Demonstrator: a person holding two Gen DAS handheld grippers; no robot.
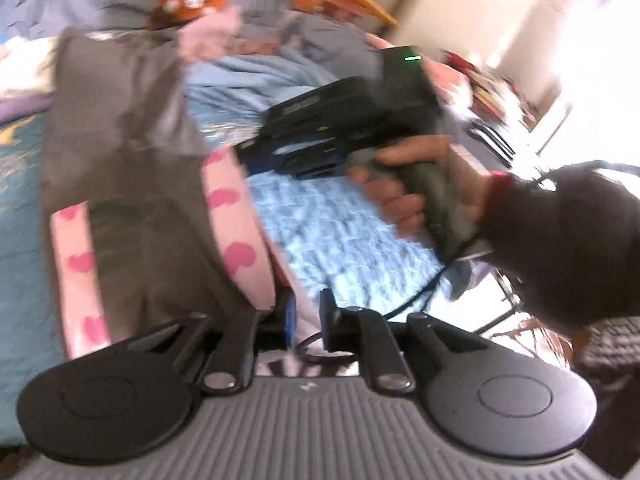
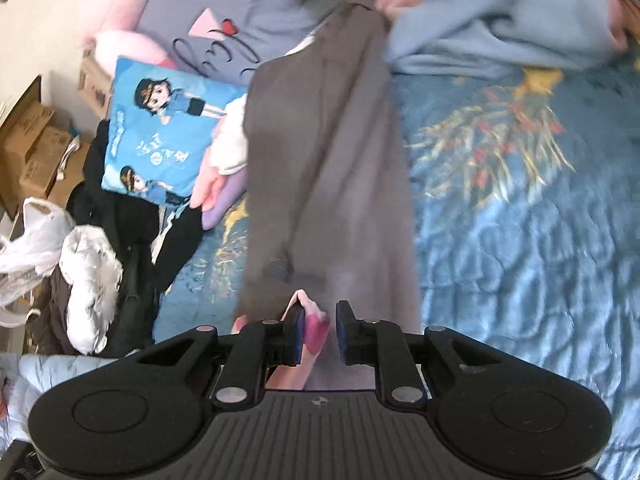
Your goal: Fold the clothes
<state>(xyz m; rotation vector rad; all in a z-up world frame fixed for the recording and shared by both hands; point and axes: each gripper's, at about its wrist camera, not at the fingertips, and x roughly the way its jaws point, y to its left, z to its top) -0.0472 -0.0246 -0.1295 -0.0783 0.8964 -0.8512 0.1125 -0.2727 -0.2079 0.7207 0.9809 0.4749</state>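
Grey trousers [image 2: 328, 168] lay lengthwise on the blue bedspread [image 2: 520, 240], over pink heart-print fabric [image 1: 236, 224]. Right gripper [image 2: 318, 330] and left gripper [image 1: 306, 314] both had jaws parted.

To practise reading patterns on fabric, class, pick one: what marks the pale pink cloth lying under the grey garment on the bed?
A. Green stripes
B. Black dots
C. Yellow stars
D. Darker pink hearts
D: in the left wrist view the pale pink cloth beside and under the grey garment carries darker pink heart shapes, and one such heart sits between the right gripper fingers.
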